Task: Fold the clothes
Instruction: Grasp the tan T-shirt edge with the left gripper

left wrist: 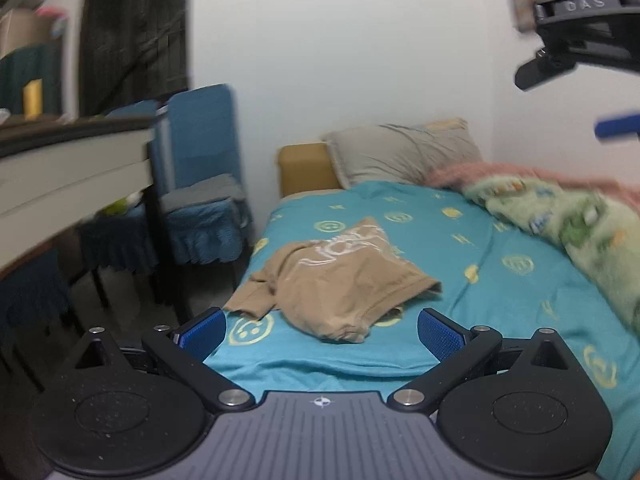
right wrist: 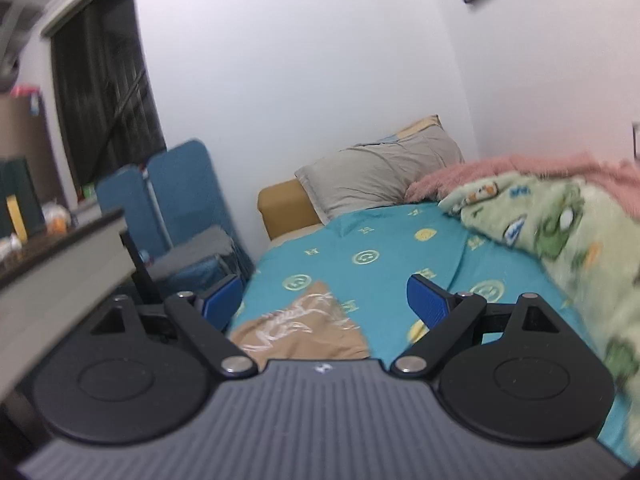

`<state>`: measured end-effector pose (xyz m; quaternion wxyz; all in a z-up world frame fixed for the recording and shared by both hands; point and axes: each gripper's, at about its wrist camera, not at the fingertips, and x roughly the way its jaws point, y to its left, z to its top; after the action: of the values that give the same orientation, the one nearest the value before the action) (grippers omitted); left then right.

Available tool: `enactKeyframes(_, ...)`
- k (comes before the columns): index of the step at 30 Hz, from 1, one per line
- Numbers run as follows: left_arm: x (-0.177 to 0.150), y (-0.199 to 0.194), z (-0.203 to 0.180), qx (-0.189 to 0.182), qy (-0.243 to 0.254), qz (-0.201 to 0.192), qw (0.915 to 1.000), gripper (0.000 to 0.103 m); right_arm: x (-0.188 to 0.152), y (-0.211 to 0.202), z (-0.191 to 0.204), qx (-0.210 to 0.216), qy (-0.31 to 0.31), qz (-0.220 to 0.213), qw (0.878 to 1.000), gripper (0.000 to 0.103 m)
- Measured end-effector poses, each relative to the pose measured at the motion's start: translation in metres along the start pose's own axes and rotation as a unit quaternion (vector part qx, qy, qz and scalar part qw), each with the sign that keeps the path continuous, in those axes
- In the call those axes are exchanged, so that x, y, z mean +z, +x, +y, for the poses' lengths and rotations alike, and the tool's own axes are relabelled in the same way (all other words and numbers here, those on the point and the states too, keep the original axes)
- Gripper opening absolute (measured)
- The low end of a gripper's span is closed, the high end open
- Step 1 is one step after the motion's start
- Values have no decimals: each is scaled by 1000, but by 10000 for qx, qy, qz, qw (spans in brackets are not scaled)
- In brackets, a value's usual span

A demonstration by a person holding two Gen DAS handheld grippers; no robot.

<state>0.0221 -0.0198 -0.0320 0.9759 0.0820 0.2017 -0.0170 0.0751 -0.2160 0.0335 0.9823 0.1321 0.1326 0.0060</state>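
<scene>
Your left gripper [left wrist: 320,330] and right gripper [right wrist: 324,300] hang spread and empty above the rumpled tan shirt [left wrist: 340,276] on the bed [left wrist: 500,280]; it needs flattening before folding.

Soft, even indoor light is falling on both views with no glare, while the fisheye is bending the edges and motion blur is smearing the green blanket [left wrist: 580,232] and the tabletop [right wrist: 60,248].
</scene>
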Motion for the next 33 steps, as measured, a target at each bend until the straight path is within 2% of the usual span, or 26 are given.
enactKeyframes(2, 0, 18, -14, -36, 446, 115, 9989, 103, 1, 6, -12, -168, -236, -35, 9996, 91)
enactKeyframes(5, 0, 60, -28, -143, 747, 520, 9957, 103, 1, 16, -31, -407, -441, -75, 9982, 91)
enactKeyframes(8, -1, 105, -32, -175, 914, 860, 9919, 101, -6, 33, -40, -542, -448, 199, 9973, 91)
enactKeyframes(11, -2, 150, -36, -204, 1079, 1199, 9867, 99, -19, 48, -46, -441, -333, 452, 9974, 91)
enactKeyframes(12, -5, 165, -37, -311, 1092, 1357, 9842, 99, -24, 53, -49, -406, -238, 534, 9975, 91)
enactKeyframes(14, -13, 193, -37, -474, 1041, 1608, 9803, 87, -36, 62, -56, -427, -62, 730, 9964, 91)
enactKeyframes(17, -23, 225, -34, -518, 693, 1782, 9802, 86, -57, 71, -61, -324, -116, 1075, 9936, 91)
enactKeyframes(18, -26, 235, -30, -450, 526, 1797, 9813, 85, -62, 75, -62, -282, -224, 1149, 9927, 91)
enactKeyframes(20, -29, 249, -24, -291, 170, 1761, 9838, 68, -70, 84, -60, -299, -389, 1255, 9909, 91)
enactKeyframes(21, -30, 253, -21, -273, 45, 1709, 9849, 63, -74, 90, -60, -318, -382, 1262, 9908, 91)
enactKeyframes(23, -30, 256, -14, -202, -61, 1656, 9860, 47, -78, 107, -56, -246, -376, 1335, 9900, 91)
enactKeyframes(24, -30, 258, -11, -204, -115, 1666, 9858, 45, -81, 115, -54, -234, -397, 1374, 9894, 91)
enactKeyframes(26, -26, 256, -3, -279, -389, 1536, 9870, 26, -87, 132, -52, -211, -439, 1453, 9882, 91)
enactKeyframes(29, -17, 249, 8, -454, -848, 1282, 9871, 18, -99, 149, -50, -239, -609, 1569, 9854, 91)
enactKeyframes(33, 4, 217, 16, -754, -1194, 706, 9875, 16, -113, 157, -52, -279, -675, 1738, 9821, 91)
